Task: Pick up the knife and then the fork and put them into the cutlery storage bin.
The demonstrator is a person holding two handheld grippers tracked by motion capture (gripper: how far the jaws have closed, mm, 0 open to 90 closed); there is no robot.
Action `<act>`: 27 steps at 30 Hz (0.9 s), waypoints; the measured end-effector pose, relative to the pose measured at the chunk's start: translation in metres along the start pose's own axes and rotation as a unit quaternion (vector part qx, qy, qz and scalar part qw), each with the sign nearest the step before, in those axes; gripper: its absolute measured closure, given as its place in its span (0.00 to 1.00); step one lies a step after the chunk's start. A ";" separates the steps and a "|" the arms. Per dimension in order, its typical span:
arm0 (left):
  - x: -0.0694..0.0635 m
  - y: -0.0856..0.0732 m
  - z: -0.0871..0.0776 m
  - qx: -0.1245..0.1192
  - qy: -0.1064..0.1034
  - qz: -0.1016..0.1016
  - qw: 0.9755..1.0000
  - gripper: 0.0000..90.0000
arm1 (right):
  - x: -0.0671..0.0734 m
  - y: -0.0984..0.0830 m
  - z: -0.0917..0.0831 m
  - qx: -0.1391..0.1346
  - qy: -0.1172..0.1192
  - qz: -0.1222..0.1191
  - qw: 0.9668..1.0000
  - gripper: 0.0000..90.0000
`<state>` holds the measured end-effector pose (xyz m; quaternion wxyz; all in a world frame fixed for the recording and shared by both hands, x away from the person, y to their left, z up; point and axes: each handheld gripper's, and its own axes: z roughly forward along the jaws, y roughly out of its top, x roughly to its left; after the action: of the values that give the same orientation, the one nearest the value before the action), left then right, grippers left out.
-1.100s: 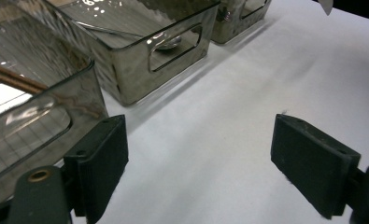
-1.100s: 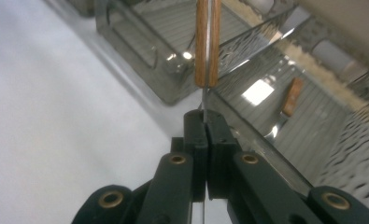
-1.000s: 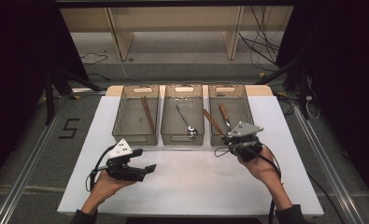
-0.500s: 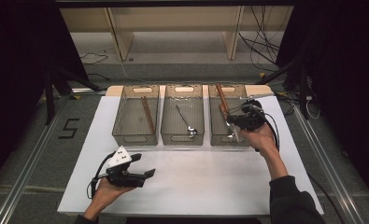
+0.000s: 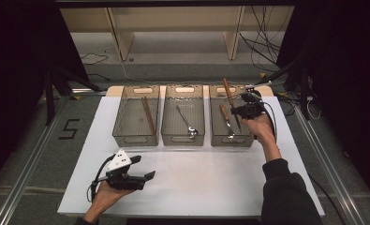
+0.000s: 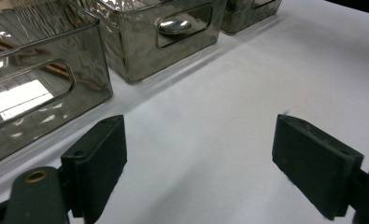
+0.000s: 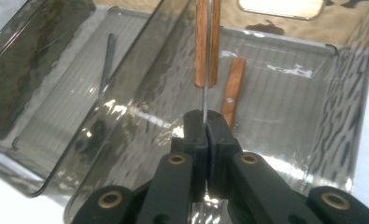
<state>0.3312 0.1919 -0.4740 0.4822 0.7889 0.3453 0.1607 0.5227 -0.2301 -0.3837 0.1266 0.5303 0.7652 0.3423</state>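
My right gripper (image 5: 239,112) hovers over the right-hand clear bin (image 5: 217,139), shut on the thin metal blade of a wooden-handled knife (image 5: 227,90). In the right gripper view the jaws (image 7: 204,122) pinch the blade while the knife's handle (image 7: 205,42) points away over the bin. A second wooden-handled utensil (image 7: 232,88) lies on that bin's floor. My left gripper (image 5: 143,168) rests low over the white mat (image 5: 196,183) at the front left, open. Its pads (image 6: 100,158) stand wide apart with nothing between them.
Three clear grey bins stand in a row at the back of the mat. The left bin (image 5: 122,136) holds a wooden stick (image 5: 148,114); the middle one (image 5: 168,138) holds a metal spoon (image 5: 187,123). Cables trail on the floor beyond the table.
My right gripper has carried the knife from the bin's front edge toward the far right, over the right bin. The left gripper has stayed put.
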 end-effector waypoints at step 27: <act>-0.001 -0.002 0.002 0.000 0.000 -0.004 1.000 0.19 | -0.019 -0.009 0.031 0.065 -0.053 0.027 0.996 0.91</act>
<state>0.3309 0.1901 -0.4767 0.4833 0.7875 0.3480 0.1588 0.5412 -0.2373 -0.4157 0.1233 0.5751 0.7637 0.2661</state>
